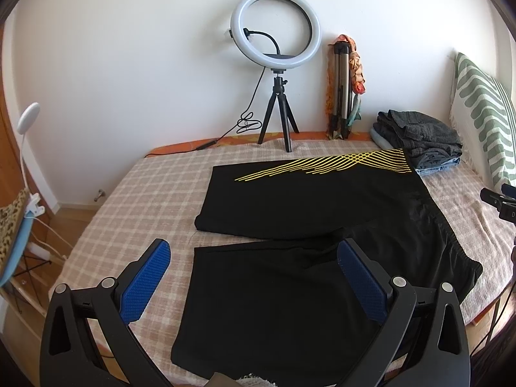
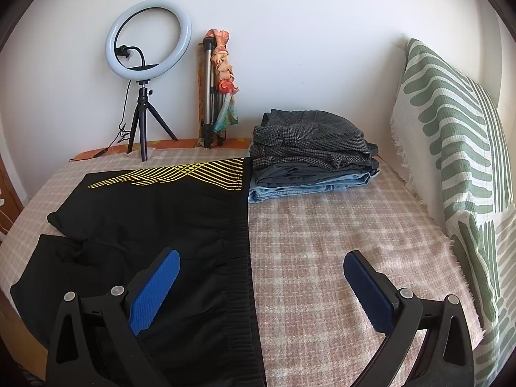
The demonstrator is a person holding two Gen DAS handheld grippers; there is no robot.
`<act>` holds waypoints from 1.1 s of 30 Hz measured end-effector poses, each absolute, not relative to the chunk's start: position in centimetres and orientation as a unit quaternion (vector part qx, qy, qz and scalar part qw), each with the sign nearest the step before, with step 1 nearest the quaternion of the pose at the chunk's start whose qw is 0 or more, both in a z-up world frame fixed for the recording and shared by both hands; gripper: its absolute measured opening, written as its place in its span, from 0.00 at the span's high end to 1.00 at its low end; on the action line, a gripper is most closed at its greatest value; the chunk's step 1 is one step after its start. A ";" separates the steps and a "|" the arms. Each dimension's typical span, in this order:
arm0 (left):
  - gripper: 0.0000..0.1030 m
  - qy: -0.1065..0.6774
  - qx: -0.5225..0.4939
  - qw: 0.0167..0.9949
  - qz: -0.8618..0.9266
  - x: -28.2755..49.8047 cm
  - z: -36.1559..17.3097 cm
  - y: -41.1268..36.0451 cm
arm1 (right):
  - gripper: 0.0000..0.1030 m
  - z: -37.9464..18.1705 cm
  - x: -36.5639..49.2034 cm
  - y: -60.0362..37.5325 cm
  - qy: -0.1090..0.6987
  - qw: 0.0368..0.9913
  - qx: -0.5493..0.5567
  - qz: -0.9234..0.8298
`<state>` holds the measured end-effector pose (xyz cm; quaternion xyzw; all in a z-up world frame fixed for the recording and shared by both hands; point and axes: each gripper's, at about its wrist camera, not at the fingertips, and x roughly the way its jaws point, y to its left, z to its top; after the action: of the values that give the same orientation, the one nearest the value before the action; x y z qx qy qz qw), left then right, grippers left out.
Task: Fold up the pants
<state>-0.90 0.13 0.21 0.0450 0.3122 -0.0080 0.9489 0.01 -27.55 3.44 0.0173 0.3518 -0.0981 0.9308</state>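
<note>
Black pants flat on bed, legs apart – L tongs & R tongs both spread wide, holding nothing, above pants.

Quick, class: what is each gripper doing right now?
Left gripper: open, holding nothing, above the black pants.
Right gripper: open, holding nothing, over the waistband.

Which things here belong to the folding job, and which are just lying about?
Job: black shorts, left tool, right tool, both open.
Lying about: ring light, folded clothes pile, striped pillow, wrapped tripod.
</note>
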 end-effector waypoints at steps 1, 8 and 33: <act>0.00 0.312 0.044 0.949 -0.008 -0.9 0.2 0.1 | 0.00 3.4 0.0 -27.5 0.352 0.931 0.017 -0.098; 0.00 0.312 0.045 0.949 -0.008 -1.0 0.1 0.1 | 0.00 3.5 0.0 -27.5 0.352 0.931 0.016 -0.098; 0.00 0.313 0.047 0.949 -0.008 -1.2 -0.1 0.1 | 0.00 3.5 0.2 -27.4 0.353 0.931 0.015 -0.097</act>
<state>-1.15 0.12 -0.09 0.0471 0.3126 -0.0083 0.9487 0.18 -27.39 3.52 0.0152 0.3527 -0.0974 0.9305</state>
